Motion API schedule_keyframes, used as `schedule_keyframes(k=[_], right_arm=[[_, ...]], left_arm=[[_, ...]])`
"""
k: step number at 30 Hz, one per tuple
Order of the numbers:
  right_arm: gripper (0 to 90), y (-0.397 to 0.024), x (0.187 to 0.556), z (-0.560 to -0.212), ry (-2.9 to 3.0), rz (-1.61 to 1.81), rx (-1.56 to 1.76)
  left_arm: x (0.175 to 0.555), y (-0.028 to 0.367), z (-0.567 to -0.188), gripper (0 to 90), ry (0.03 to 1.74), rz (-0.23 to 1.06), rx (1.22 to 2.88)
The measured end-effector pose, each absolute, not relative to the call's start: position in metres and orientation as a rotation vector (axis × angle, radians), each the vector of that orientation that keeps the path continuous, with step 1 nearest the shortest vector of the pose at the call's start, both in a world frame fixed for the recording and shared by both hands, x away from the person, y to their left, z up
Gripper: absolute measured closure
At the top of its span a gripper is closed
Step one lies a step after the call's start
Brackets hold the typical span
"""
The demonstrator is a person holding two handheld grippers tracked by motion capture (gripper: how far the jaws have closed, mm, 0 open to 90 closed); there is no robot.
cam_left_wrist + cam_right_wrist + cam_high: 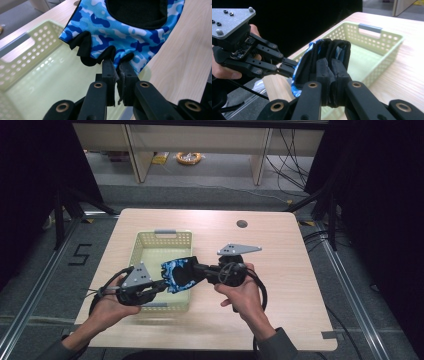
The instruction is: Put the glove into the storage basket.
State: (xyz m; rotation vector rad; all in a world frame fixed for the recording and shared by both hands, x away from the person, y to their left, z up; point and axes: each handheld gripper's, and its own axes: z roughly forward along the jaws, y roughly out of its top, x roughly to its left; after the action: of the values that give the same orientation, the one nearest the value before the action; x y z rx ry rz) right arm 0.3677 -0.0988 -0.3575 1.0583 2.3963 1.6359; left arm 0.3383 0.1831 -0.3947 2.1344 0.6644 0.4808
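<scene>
We're holding a blue camo fingerless glove (180, 271) between both grippers, stretched in the air over the near right corner of the pale green perforated basket (150, 251). We're clamping the left gripper (161, 285) fully down on the glove's finger end: in the left gripper view its jaws are pinching the black scalloped edge (110, 53), nearly touching each other with just fabric between them. We're clamping the right gripper (196, 268) on the opposite, cuff end; in the right gripper view its jaws are pressing together on a bunched fold of black fabric (332, 51), with the blue print peeking out at the side. The glove is hanging clear of the basket floor, not resting on anything, probably a little above rim level, though the high view is too coarse to be sure. The basket is sitting on the light wood table (280, 265), toward its left half, blue-grey handles (165, 231) at the far and near ends. Both hands are gripping the gripper bodies from below, cables looping back off the near table edge.
</scene>
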Motion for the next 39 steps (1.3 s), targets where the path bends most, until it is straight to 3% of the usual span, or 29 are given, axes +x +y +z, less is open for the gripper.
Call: schedule_keyframes(k=[16,32,39], right_arm=[[86.2,-0.035,0.397,-0.406,2.481,1.644,1.163],[86.0,-0.006,0.401,-0.451,2.609,1.517,1.205],[86.0,-0.008,0.404,-0.456,2.603,1.449,1.225]], left_arm=[[0.357,0.241,-0.423,83.5,0.78,0.453,2.238],[0.364,0.257,-0.448,82.8,0.853,0.393,2.327],[0.367,0.256,-0.448,76.3,0.87,0.364,2.34]])
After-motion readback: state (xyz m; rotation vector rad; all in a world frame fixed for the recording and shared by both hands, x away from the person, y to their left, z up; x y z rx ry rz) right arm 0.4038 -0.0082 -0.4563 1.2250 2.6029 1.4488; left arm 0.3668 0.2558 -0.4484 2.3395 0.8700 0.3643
